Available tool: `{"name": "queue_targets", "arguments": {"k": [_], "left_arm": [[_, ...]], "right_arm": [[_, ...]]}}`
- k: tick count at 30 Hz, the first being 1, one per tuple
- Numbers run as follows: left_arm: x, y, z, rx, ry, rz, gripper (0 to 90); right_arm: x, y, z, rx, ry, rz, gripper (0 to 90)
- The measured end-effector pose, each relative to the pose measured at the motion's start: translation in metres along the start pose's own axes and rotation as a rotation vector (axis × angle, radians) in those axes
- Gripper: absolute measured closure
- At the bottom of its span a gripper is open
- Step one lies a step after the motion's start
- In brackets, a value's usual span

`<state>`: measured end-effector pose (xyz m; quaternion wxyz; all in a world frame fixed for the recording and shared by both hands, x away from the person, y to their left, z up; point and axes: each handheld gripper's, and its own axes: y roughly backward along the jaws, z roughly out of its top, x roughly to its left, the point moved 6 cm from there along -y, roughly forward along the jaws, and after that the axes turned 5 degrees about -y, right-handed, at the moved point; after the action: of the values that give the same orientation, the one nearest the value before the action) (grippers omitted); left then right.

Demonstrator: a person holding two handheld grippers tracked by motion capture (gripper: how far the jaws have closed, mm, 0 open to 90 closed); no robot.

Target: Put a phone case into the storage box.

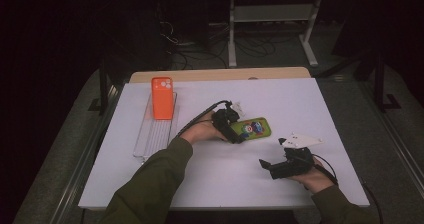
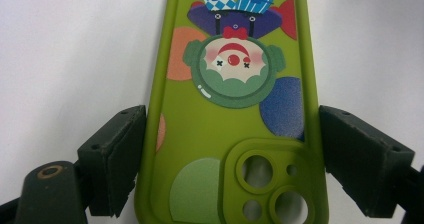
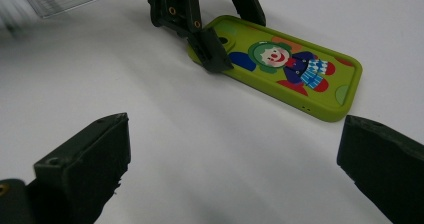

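1. Tray of clear ridged plastic (image 1: 145, 139) at far left of the white worktop (image 1: 300, 99), with an orange rectangular phone case (image 1: 162, 98) standing upright at its far end. Well apart from both hands.
2. At centre, left gripper (image 1: 236, 133) down on the green rubbery phone case with a clown print (image 1: 255, 127). Case flat on the bare worktop, printed back up, right of the tray. Fingers (image 2: 117, 159) clenched on its two long edges at the camera-cutout end.
3. At right, right gripper (image 1: 271, 153) low near the front edge of the worktop. Fingers released and wide apart, nothing between them. Aimed toward the green case but apart from it.
4. Step in hand, by judgement: grasp made, lift not yet begun, with the case flat along its whole length. Next move probably a lift toward the tray and the orange case. Calls for an even squeeze, since a soft case may bow or slip, and for raising the far end clear before any travel.
5. Left gripper view: pad contact on both edges, lens cut-outs close up, clown upside down; too small to judge from above. Right gripper view: low side look at the case flat on the worktop. High view: tray, orange case and both hands together.
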<state>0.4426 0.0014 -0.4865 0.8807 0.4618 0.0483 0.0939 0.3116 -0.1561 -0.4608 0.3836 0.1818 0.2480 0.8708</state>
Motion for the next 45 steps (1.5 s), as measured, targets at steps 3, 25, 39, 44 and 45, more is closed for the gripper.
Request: {"name": "queue_targets", "arguments": {"k": [3, 25, 39, 44, 45], "left_arm": [[-0.002, 0.005, 0.002, -0.011, 0.01, 0.005, 15.2], [-0.025, 0.048, -0.008, -0.061, 0.045, 0.044, 16.3], [-0.041, 0.08, -0.033, -0.092, 0.088, 0.097, 16.2], [-0.041, 0.089, -0.042, -0.098, 0.121, 0.12, 16.2], [-0.041, 0.091, -0.042, -0.103, 0.124, 0.124, 16.2]], "right_arm": [[0.0, 0.0, 0.0, 0.0, 0.002, -0.001, 0.1], [-0.001, 0.001, 0.0, -0.003, 0.003, -0.005, 0.1], [-0.002, 0.001, 0.0, -0.007, 0.003, -0.008, 0.1], [-0.003, 0.0, -0.001, -0.005, -0.003, -0.01, 0.1], [-0.002, 0.0, -0.001, 0.001, -0.01, -0.011, 0.1]]}}
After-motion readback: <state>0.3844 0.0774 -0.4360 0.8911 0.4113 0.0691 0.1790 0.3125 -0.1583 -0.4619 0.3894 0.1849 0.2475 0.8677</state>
